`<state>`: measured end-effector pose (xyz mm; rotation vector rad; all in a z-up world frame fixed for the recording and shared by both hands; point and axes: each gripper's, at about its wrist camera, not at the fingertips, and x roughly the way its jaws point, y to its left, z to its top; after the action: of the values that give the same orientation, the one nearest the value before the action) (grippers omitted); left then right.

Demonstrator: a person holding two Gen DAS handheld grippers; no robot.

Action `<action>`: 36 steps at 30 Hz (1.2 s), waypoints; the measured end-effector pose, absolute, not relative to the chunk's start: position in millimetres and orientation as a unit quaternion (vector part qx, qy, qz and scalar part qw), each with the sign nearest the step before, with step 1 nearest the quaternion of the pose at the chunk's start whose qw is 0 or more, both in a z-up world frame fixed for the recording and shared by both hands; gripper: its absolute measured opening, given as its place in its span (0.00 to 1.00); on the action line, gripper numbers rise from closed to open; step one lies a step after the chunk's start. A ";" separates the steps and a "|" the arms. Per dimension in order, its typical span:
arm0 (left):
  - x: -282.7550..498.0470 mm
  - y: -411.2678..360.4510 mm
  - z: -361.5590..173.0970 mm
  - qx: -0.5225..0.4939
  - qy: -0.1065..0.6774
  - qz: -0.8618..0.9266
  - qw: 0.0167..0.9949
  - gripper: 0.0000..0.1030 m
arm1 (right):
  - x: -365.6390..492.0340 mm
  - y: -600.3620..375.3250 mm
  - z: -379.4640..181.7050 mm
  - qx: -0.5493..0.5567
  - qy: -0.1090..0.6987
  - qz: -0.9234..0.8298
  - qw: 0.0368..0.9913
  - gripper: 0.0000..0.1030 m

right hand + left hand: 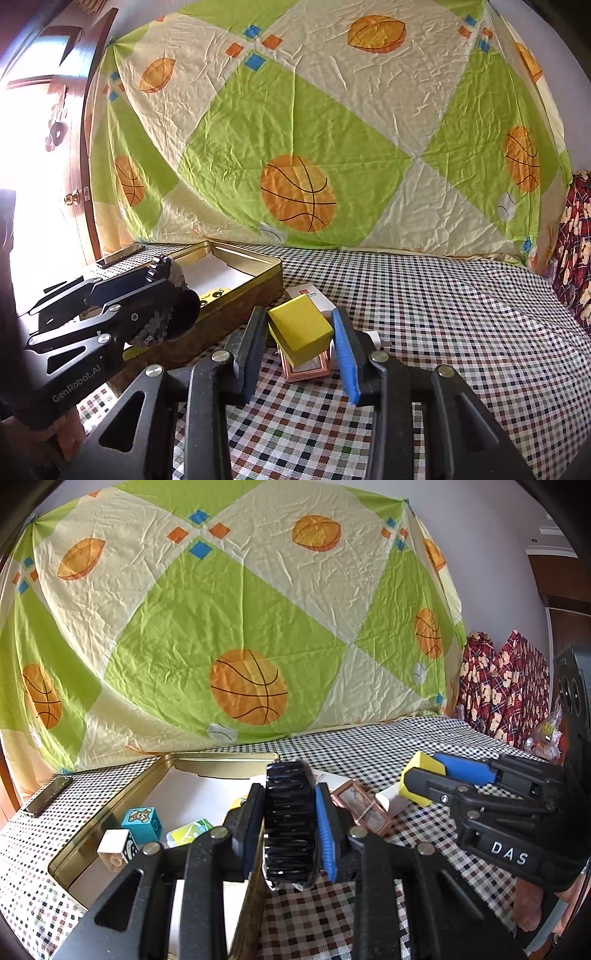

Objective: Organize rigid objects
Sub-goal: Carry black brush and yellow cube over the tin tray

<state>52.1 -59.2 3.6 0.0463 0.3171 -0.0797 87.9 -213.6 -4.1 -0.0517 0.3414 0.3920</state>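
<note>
My left gripper (290, 812) is shut on a black ridged brush-like object (290, 823) and holds it above the right rim of the gold tin box (110, 812); it also shows in the right wrist view (162, 299). My right gripper (299, 332) is shut on a yellow block (299, 328), lifted over a pink framed card (306, 369) on the checked cloth. The yellow block also shows in the left wrist view (424, 771). Inside the tin lie a teal toy cube (142, 821), a white cube (118, 849) and a green-white pack (188, 832).
A white box (306, 295) and a white adapter (393, 799) lie by the pink card. A phone (48, 795) rests left of the tin. A basketball-print sheet (240, 627) hangs behind. Red patterned fabric (506, 679) sits at the right.
</note>
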 end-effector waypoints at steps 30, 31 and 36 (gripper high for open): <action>36.4 -41.3 6.5 -0.003 0.138 -0.011 0.990 0.25 | 60.8 -199.9 6.0 -0.023 0.107 0.190 0.976 0.37; 35.3 -40.2 6.6 -0.003 0.138 -0.010 0.990 0.25 | 60.4 -197.0 5.8 -0.024 0.107 0.192 0.975 0.37; 29.6 -34.0 6.9 -0.011 0.136 -0.007 0.991 0.25 | 58.3 -183.8 4.8 -0.029 0.107 0.204 0.973 0.37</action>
<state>29.6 -34.0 6.9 -0.0211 0.2736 -0.0150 58.3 -183.8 4.8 -0.0579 0.2161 0.4119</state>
